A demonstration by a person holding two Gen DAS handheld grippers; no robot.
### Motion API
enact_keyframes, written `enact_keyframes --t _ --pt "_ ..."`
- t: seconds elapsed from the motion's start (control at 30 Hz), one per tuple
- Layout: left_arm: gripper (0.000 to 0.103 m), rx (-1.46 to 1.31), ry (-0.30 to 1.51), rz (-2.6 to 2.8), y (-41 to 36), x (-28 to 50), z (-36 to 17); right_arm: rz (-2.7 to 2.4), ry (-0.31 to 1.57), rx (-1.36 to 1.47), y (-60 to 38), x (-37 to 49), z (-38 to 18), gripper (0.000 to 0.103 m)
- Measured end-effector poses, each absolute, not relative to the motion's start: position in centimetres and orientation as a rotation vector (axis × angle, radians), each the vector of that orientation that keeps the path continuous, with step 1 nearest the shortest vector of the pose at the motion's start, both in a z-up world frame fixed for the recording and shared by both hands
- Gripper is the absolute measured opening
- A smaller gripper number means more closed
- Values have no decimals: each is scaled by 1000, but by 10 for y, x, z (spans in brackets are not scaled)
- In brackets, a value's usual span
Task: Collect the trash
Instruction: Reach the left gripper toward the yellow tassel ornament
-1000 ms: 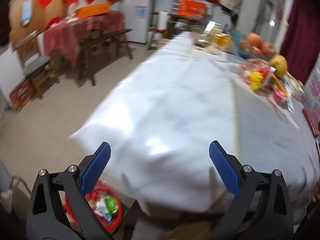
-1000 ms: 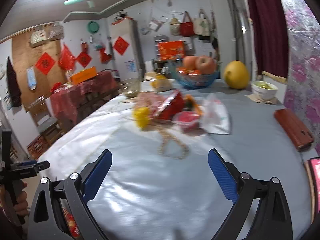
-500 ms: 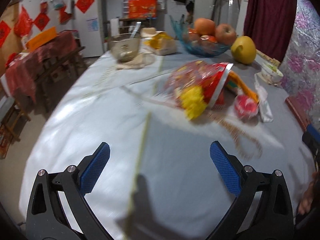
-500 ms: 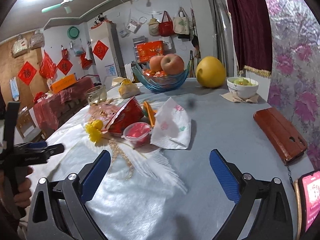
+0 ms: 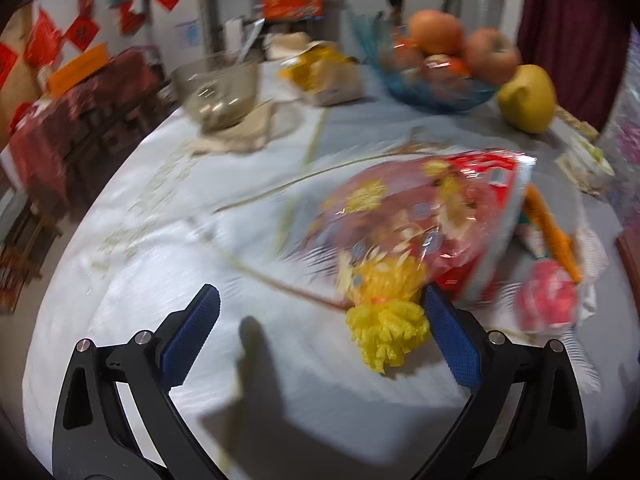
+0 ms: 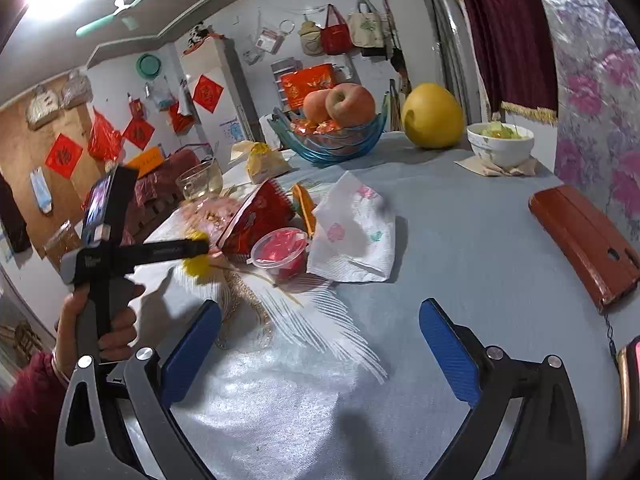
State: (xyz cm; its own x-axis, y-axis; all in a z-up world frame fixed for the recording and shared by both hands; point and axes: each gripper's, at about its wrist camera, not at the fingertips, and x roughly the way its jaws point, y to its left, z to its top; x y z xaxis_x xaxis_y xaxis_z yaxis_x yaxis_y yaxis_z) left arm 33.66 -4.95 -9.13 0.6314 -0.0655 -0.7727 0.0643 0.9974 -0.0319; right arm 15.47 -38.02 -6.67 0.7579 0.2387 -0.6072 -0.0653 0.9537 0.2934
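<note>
A: How are the left tongs placed, and why?

B: They are held wide apart, nothing clamped between them; they are aimed at the yellow tuft, which lies on the bench just beside the right-hand blue pad; the wide spread is judged to be kept so that the tuft can be straddled.

A: Where is the trash found?

B: It is gathered in one cluster near the middle of the bench; a red snack bag is seen lying just beyond the tuft, with an orange strip and a small red-filled plastic cup to its right; a printed paper napkin is propped against the cup.

A: And the right tongs?

B: They are likewise held apart and empty, hovering over the near bench, the white feather pattern of the cloth lying between them and the cluster; a second pick is judged to be awaited.

A: What is left alone?

B: The fruit bowl, the pomelo and the red case are set well apart from the cluster; they are judged not to be trash.
</note>
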Motion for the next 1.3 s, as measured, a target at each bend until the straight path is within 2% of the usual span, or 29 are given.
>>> enact_keyframes --t 0.17,0.33,0.5,0.73,0.93,1.17,1.3 --pt "96 -2 869 -53 -11 304 -89 163 689 292 -385 155 -67 97" --pt "96 112 812 -103 -12 267 -84 162 687 271 -381 154 -66 97" --pt "96 143 789 -126 -33 275 -86 162 689 270 -381 155 -67 97" --pt "96 81 856 -143 -28 284 -93 174 690 286 -382 156 -68 97" --pt "96 8 867 -208 -11 253 -93 180 687 291 -383 156 -68 97" --pt "95 109 887 -204 -13 223 -105 174 692 278 -382 156 -68 97" --pt "95 75 824 -174 -6 217 -100 176 695 268 -380 157 -68 97"
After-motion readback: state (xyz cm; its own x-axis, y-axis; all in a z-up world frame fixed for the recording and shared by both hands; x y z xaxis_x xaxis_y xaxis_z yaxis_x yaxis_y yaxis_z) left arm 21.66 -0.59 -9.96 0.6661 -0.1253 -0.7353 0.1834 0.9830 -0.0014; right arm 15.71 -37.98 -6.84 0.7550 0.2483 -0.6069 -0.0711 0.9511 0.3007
